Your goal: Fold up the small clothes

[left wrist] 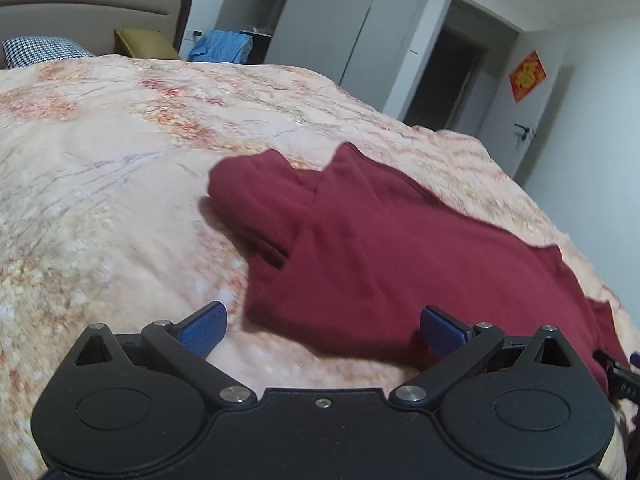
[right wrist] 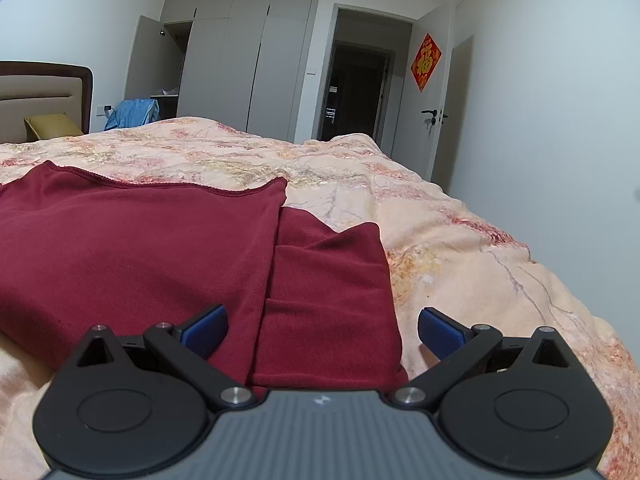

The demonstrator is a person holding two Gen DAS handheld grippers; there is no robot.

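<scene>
Across the bed, a floral quilt point(right wrist: 460, 240) covers everything, and a dark red garment point(right wrist: 140, 248) lies flat on it, one side folded over the body with a sleeve point(left wrist: 248, 196) tucked across. Over its near edge, the left hand-held gripper point(left wrist: 322, 330) hovers with blue fingers point(left wrist: 202, 330) spread wide, gripping nothing. The right hand-held gripper point(right wrist: 322, 330) hovers likewise wide apart above the garment's folded corner.
</scene>
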